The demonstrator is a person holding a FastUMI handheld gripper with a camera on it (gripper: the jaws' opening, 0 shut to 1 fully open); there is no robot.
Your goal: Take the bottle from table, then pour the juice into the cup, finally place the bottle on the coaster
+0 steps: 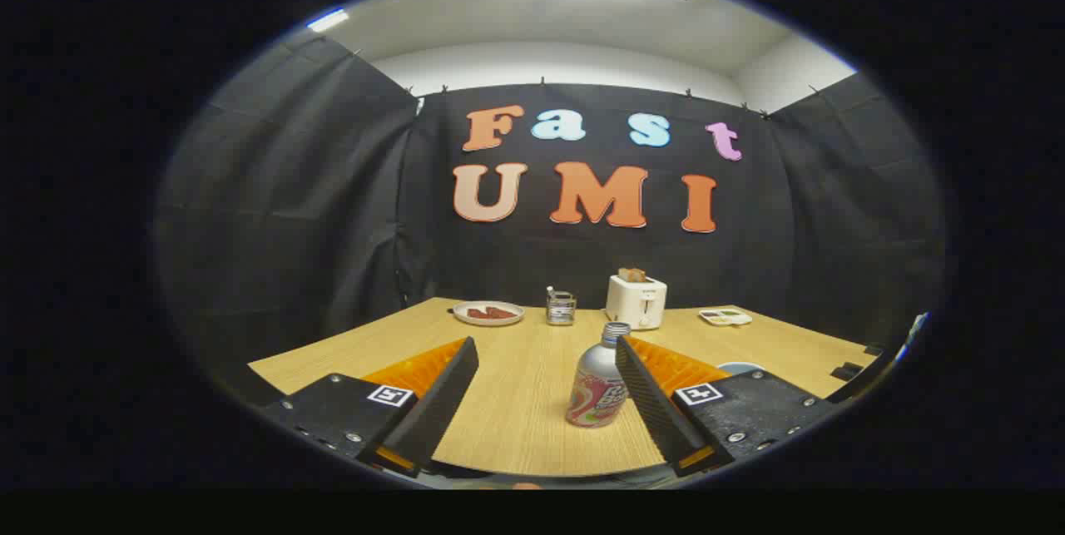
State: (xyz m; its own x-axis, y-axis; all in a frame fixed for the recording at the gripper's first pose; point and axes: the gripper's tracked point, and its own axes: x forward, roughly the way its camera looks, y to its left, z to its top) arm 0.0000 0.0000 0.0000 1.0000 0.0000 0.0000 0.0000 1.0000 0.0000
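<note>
A silver bottle (598, 385) with a colourful label and a metal cap stands upright on the wooden table (516, 402). It is between my fingers, close against the right finger (649, 393), with a wide gap to the left finger (441, 393). My gripper (545, 348) is open and not pressing on the bottle. A small glass cup (561, 308) stands far beyond the fingers near the table's back edge. A pale blue round thing (740, 368), perhaps the coaster, peeks out behind the right finger.
At the back of the table stand a white toaster (636, 302) with toast in it, a plate (488, 313) with reddish food to the left of the cup, and a small flat tray (725, 317) at the right. Black cloth walls close the booth.
</note>
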